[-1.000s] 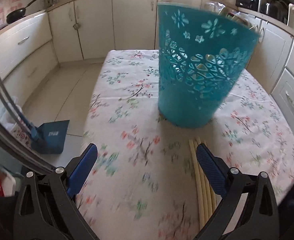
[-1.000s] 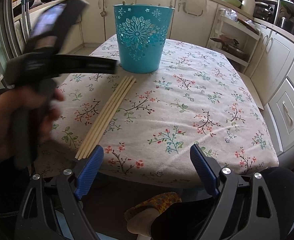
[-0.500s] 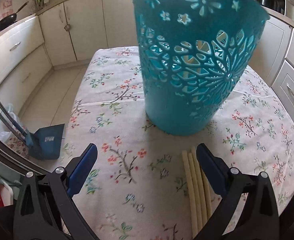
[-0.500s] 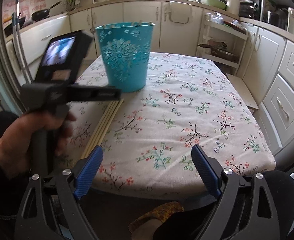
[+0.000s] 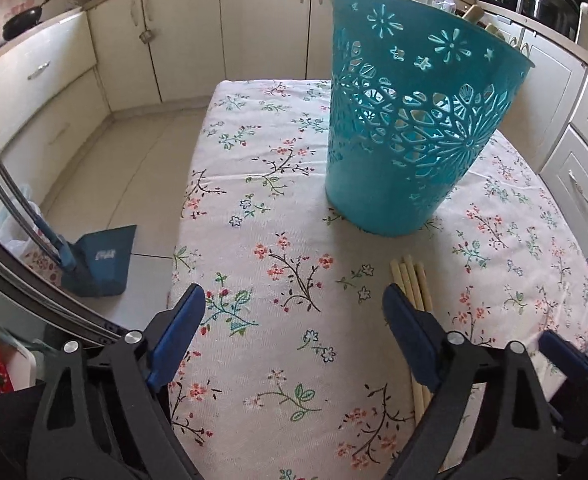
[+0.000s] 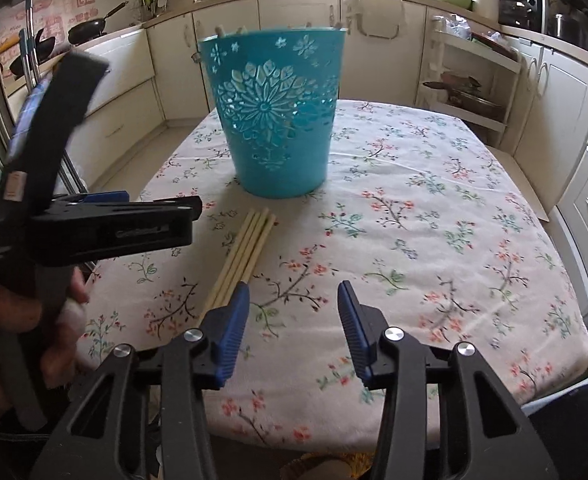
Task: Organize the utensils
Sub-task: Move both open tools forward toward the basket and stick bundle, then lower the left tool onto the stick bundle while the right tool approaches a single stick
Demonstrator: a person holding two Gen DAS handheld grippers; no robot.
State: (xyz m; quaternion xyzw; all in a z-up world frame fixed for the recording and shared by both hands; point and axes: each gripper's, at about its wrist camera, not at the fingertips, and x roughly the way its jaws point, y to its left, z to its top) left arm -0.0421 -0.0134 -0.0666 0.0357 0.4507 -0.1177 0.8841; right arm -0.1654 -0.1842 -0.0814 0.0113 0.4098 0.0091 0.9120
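Note:
A teal cut-out bucket (image 5: 418,128) stands upright on the floral tablecloth (image 5: 277,240); it also shows in the right wrist view (image 6: 277,120) with stick tips above its rim. Several pale wooden chopsticks (image 6: 245,256) lie side by side in front of it; their ends show in the left wrist view (image 5: 412,280). My left gripper (image 5: 294,328) is open and empty above the cloth, left of the chopsticks; it appears from the side in the right wrist view (image 6: 105,228). My right gripper (image 6: 294,320) is open and empty, just right of the chopsticks' near ends.
Cream kitchen cabinets (image 6: 374,64) surround the table. A blue dustpan (image 5: 97,260) stands on the floor to the left. An open shelf unit (image 6: 470,92) with pans is at the back right. The table's front edge (image 6: 334,432) is close to my right gripper.
My right gripper has moved forward over the table toward the chopsticks and its jaws have narrowed. My left gripper has pulled back from the bucket and moved left.

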